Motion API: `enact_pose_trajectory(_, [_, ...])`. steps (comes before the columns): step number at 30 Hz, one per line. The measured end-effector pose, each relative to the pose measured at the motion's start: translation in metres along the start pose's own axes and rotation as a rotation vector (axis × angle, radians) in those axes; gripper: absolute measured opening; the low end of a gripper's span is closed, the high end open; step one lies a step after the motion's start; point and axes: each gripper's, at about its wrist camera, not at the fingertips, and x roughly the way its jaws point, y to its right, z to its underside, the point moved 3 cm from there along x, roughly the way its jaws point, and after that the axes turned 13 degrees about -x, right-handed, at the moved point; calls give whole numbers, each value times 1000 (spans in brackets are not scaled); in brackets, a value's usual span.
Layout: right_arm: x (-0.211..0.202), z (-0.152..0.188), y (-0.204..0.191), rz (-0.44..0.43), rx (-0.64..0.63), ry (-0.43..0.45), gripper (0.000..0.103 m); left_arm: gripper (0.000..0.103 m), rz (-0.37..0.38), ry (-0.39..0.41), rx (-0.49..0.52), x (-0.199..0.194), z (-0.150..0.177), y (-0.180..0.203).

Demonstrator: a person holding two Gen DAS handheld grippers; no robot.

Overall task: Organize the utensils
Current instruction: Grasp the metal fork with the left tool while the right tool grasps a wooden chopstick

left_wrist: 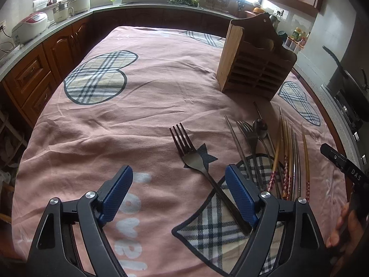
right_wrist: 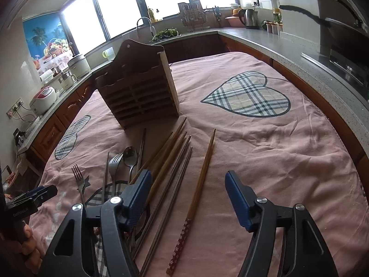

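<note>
A wooden slatted utensil holder (left_wrist: 253,60) stands upright on the pink cloth; it also shows in the right wrist view (right_wrist: 143,90). A lone metal fork (left_wrist: 191,154) lies between my left gripper's open blue fingers, its handle running under the right finger. My left gripper (left_wrist: 178,184) is open and empty. Right of it lies a pile with a second fork (left_wrist: 248,133), a spoon (left_wrist: 260,127), and several wooden and metal chopsticks (left_wrist: 288,159). My right gripper (right_wrist: 188,189) is open and empty above one wooden chopstick (right_wrist: 203,173), with more chopsticks (right_wrist: 170,161) beside its left finger.
The table wears a pink cloth (left_wrist: 138,120) with plaid heart patches. Kitchen counters with rice cookers (left_wrist: 30,26), a sink and a dish rack ring the table. A stove (right_wrist: 346,69) is at the right. The other gripper shows at each view's edge.
</note>
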Motion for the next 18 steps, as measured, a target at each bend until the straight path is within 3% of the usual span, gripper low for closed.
enact_pose_trajectory(3, [21,-9,6,-16,10,-48,52,80,-1,-47,-2,18,-7,1])
enact_pose_trajectory(10, [57,-21,14,-43,24,-125,48,69,-15,-125,-21,52,-22,2])
enact_pose_trajectory(13, [71,-25,15,-45,22,-151,46,64,-29,-134,-13,63,-26,6])
enact_pose_trajectory(15, [80,-27,16,-45,24,-169,39,64,-38,-127,-6,67,-28,10])
enact_pose_trajectory(18, [87,-28,20,-49,38,-181,35,62,-58,-119,3,73,-32,15])
